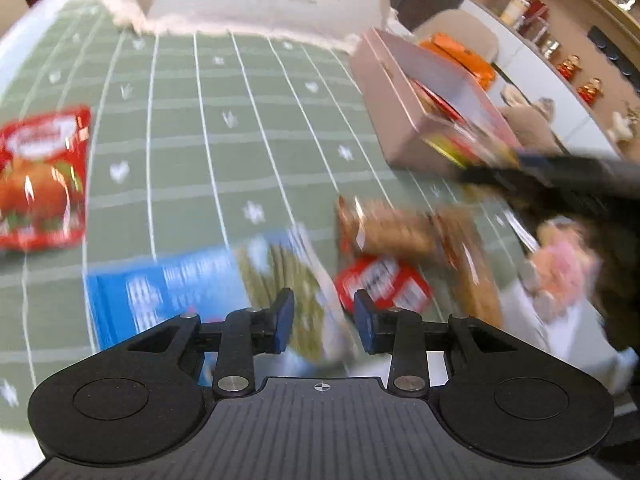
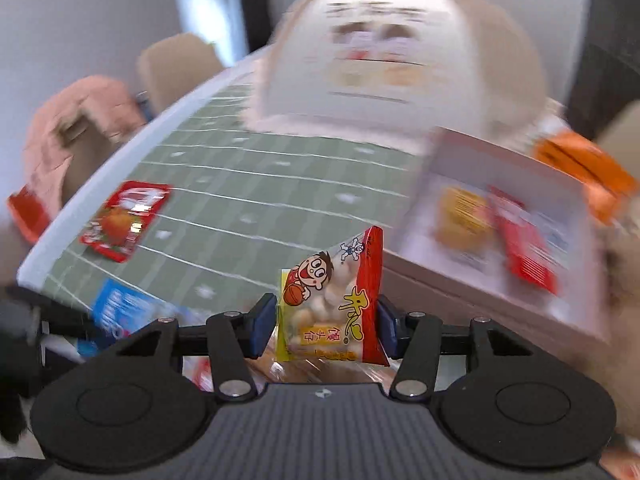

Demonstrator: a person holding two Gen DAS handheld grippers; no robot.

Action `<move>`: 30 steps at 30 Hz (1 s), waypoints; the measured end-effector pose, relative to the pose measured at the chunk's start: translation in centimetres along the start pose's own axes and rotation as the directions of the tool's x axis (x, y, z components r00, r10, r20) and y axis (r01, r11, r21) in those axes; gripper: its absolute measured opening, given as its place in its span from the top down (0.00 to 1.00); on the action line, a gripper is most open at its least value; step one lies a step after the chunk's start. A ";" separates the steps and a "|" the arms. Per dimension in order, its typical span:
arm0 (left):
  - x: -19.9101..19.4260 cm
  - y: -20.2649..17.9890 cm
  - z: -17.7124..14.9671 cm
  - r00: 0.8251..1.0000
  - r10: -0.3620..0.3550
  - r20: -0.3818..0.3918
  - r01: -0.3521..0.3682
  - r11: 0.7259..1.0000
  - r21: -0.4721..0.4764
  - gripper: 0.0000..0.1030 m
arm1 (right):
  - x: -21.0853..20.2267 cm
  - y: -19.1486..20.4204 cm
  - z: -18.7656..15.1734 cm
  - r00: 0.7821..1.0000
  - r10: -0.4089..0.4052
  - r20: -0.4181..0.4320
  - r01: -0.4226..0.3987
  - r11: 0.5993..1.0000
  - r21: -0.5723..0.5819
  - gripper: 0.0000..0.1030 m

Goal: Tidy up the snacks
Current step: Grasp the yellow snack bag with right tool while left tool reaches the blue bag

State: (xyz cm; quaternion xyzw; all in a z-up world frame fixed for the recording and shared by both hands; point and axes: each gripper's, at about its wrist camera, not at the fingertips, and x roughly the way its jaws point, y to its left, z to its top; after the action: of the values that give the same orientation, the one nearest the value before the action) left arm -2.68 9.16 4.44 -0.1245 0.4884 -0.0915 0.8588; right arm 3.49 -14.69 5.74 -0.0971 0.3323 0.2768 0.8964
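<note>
My right gripper [image 2: 326,330] is shut on a small cartoon snack packet [image 2: 334,304], red and yellow, held above the table just left of a pink open box [image 2: 460,300]. The box holds a yellow packet [image 2: 460,216] and a red packet [image 2: 528,248]. My left gripper [image 1: 324,320] is open and empty, hovering over a blue and green snack bag [image 1: 208,292]. A small red packet [image 1: 380,282] and brown biscuit packs [image 1: 400,228] lie just beyond it. A red tomato-print packet [image 1: 40,176] lies at the far left. The pink box [image 1: 384,112] shows at the right.
A green checked tablecloth [image 1: 224,128] covers the table. A large white printed bag [image 2: 392,56] stands at the far edge. Orange packets [image 2: 584,168] lie behind the box. A pink cloth [image 2: 80,120] hangs on a chair at the left. Shelves with jars [image 1: 560,40] stand beyond.
</note>
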 end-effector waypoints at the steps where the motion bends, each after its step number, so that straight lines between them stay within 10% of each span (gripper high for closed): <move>1: 0.1 -0.1 0.5 0.999 0.034 0.016 -0.034 0.999 0.014 0.63 | -0.5 -0.7 -0.8 1.000 -0.021 -0.005 0.021 1.000 0.015 0.49; 5: 0.4 -0.4 2.0 0.989 0.128 0.067 -0.129 0.991 0.015 0.65 | -1.0 -3.2 -4.0 0.995 -0.097 -0.039 0.100 0.991 0.084 0.46; 9: 0.4 -3.1 1.9 1.000 -0.009 0.029 0.005 0.991 0.133 0.65 | -0.7 -4.3 -6.2 0.984 -0.162 -0.068 0.170 0.978 0.118 0.33; 16: 1.7 -8.1 -3.0 0.973 -0.105 -0.204 0.182 0.896 0.405 0.64 | -2.2 -3.9 -7.4 0.992 -0.127 -0.011 0.127 0.979 0.160 0.32; 30: 0.3 0.9 0.9 0.998 0.066 -0.004 -0.065 0.996 0.062 0.69 | -1.2 -2.9 -7.3 0.983 -0.185 -0.018 0.186 0.974 0.131 0.29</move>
State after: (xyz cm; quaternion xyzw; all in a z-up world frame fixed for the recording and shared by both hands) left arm -1.68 10.02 4.36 -0.0817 0.4919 -0.0786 0.8632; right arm 0.42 -20.18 0.97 -0.0690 0.3421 0.1689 0.9218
